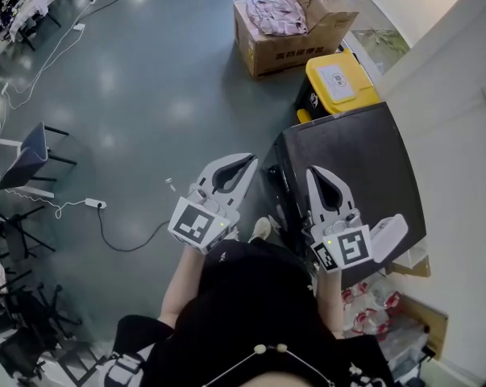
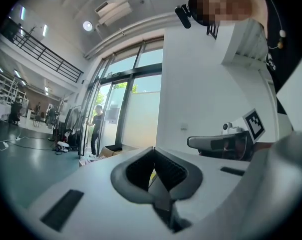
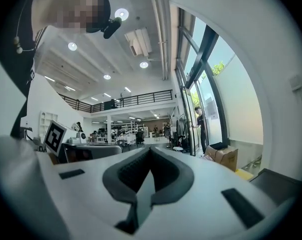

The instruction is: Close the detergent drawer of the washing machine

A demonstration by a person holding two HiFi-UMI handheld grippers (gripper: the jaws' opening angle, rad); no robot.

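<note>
The left gripper (image 1: pixel 247 164) and right gripper (image 1: pixel 313 172) hang empty, jaws pressed together, at the dark washing machine (image 1: pixel 355 156) at three o'clock. Its detergent drawer cannot be made out; closing it likely needs a square, steady push.

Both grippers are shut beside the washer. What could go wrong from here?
The left gripper and right gripper point across the room, and I can't make out the drawer in any view, so a push could land on the washing machine top instead. The floor cable could trip the person.
</note>
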